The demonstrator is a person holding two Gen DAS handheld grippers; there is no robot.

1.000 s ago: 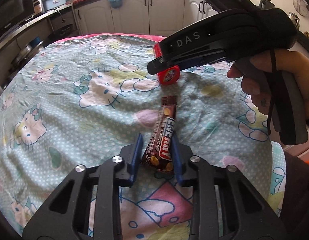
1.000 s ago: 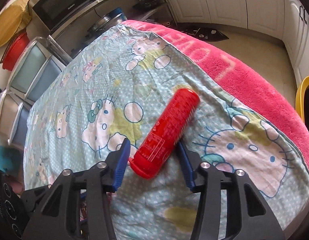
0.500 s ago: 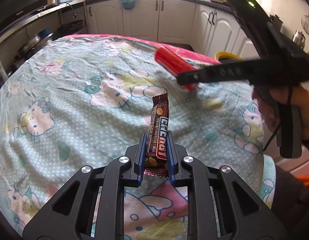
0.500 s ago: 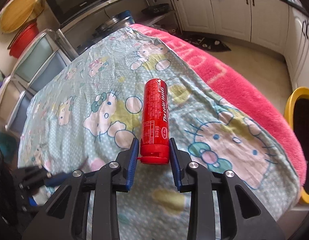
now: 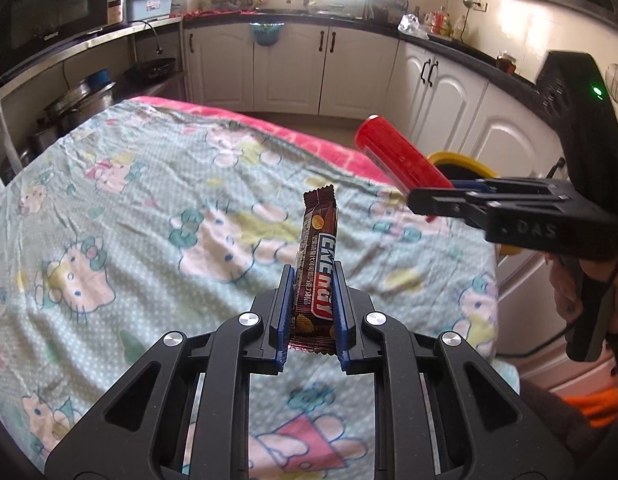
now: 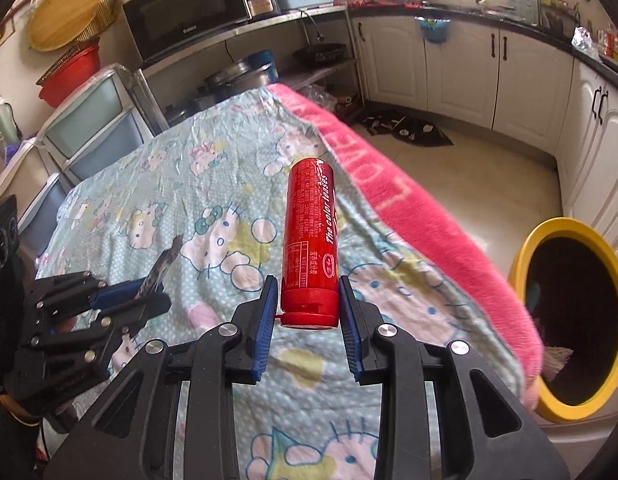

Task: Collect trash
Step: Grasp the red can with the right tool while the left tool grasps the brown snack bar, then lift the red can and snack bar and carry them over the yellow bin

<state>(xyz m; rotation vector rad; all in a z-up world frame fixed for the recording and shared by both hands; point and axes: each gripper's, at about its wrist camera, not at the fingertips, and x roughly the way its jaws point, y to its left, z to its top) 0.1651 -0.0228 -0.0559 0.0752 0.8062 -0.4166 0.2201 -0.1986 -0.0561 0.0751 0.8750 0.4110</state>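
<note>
A brown snack bar wrapper (image 5: 315, 268) stands up between the blue pads of my left gripper (image 5: 312, 312), which is shut on its lower end and holds it above the cartoon-print cloth. My right gripper (image 6: 309, 308) is shut on the base of a red cylindrical tube (image 6: 311, 240), also lifted off the cloth. In the left wrist view the right gripper (image 5: 437, 200) and the red tube (image 5: 401, 162) hang at the right, over the table's far corner. The right wrist view shows the left gripper (image 6: 149, 292) with the wrapper (image 6: 163, 266) at the lower left.
A yellow-rimmed bin (image 6: 573, 320) stands on the floor right of the table, past the pink towel edge (image 6: 409, 208). White cabinets (image 5: 293, 68) line the far wall. A shelf with a microwave (image 6: 185, 8) and pots is on the left.
Both grippers closed on their items and lifted them off the cloth. The right gripper carried the red tube to the right, toward the table edge and the bin.
</note>
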